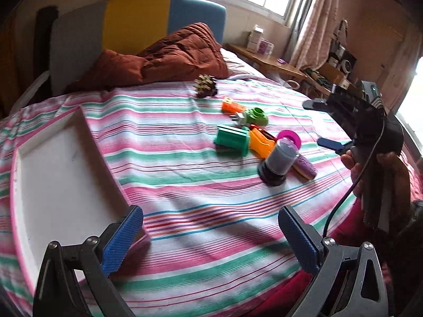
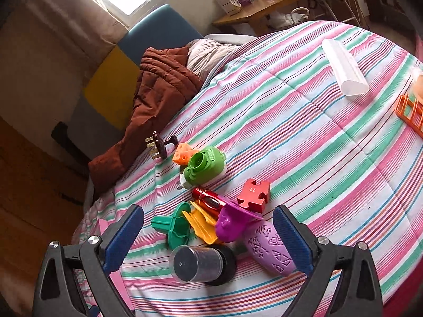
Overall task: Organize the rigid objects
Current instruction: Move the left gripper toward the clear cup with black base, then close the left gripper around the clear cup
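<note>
In the left wrist view the left gripper [image 1: 210, 240] fills the bottom of the frame, tilted down over the striped pink, green and white bedspread [image 1: 201, 200]; its jaws stand wide with nothing between them. The left blue pad overlaps the near corner of a shallow white rectangular tray [image 1: 53, 163], which lies on the bedspread at the left of the frame; whether pad and tray touch cannot be told. At centre right sits the cluster of small rigid things: a green plastic block with a flange [image 1: 232, 140], a yellow-orange plastic clip [image 1: 261, 142], a clear-capped cylinder on a black base [image 1: 277, 161] and a perforated lilac plastic oval [image 1: 306, 169]. At the right edge a hand [image 1: 370, 169] grips the handle of the right gripper [image 1: 323, 122], seen side-on above the bed, jaws spread apart.

The right wrist view looks down at the same cluster from close by, lying between the wide, empty jaws of the right gripper [image 2: 208, 240]. Only here do a green and white camera-shaped toy [image 2: 205, 167], a red jigsaw-piece block [image 2: 253, 192], a glossy red metallic tube [image 2: 208, 200] and a purple plastic face-shaped mould [image 2: 230, 224] show clearly. At the upper right lies a translucent white oblong case [image 2: 343, 68], and an orange plastic lattice piece [image 2: 412, 113] is at the right edge. The tray is barely seen.
</note>
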Available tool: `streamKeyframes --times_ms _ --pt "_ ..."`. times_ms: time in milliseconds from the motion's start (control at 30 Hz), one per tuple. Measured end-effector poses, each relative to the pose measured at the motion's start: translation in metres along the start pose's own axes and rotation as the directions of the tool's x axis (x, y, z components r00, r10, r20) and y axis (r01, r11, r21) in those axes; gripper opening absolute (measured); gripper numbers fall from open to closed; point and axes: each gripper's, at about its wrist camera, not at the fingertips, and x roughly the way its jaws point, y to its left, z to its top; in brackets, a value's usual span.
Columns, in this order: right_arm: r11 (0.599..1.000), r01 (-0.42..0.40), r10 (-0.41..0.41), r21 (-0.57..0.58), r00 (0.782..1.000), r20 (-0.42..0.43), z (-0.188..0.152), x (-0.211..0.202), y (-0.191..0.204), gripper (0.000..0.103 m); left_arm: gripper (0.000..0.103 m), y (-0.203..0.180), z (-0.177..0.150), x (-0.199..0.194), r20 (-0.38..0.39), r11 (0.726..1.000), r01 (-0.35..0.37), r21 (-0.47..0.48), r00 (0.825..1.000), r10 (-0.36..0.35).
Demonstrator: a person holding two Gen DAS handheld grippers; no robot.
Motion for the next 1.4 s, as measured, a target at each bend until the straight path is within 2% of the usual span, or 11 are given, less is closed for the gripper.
streamKeyframes --times_ms 67,200,567,967,1000,1067,1100,1267,1400 --pt "1.0 0.003 -0.003 -0.015 1.0 -0.004 -0.001 0.0 0.003 0.1 0.103 -0.009 0.005 0.015 -0.038 0.999 0.021 0.026 0.999 -0.02" --pt "1.0 0.002 -0.002 -0.015 1.0 0.004 -0.001 -0.001 0.004 0.1 0.103 -0.022 0.016 0.037 -0.044 0.998 0.024 0.059 0.999 -0.022" --pt "0.994 -0.031 0.028 0.101 0.999 0.024 0.003 -0.005 -0.016 0.1 0.103 -0.07 0.039 0.093 -0.105 0.981 0.042 0.188 0.994 -0.022" --pt "0.992 -0.034 0.032 0.12 0.999 0.022 0.006 -0.004 -0.02 0.1 0.102 -0.104 0.057 0.135 -0.126 0.973 0.075 0.217 0.991 -0.048" --pt "0.992 -0.032 0.029 0.121 0.999 0.019 0.006 -0.003 -0.021 0.1 0.099 -0.105 0.059 0.139 -0.13 0.974 0.075 0.215 0.99 -0.048" --pt "0.992 -0.019 0.018 0.125 1.0 0.013 0.006 -0.002 -0.022 0.1 0.069 -0.104 0.059 0.147 -0.151 0.975 0.083 0.205 0.987 -0.053" --pt "0.991 -0.009 0.008 0.13 1.0 0.007 0.006 0.0 -0.023 0.1 0.045 -0.101 0.057 0.15 -0.167 0.977 0.092 0.195 0.984 -0.059" --pt "0.982 0.062 -0.049 0.177 0.996 -0.073 0.004 0.016 -0.033 0.1 0.044 -0.08 0.041 0.131 -0.138 0.984 0.111 0.137 0.986 -0.093" --pt "0.971 0.14 -0.114 0.192 0.984 -0.14 -0.001 0.03 -0.039 0.1 0.044 -0.06 0.022 0.106 -0.123 0.99 0.1 0.096 0.989 -0.088"
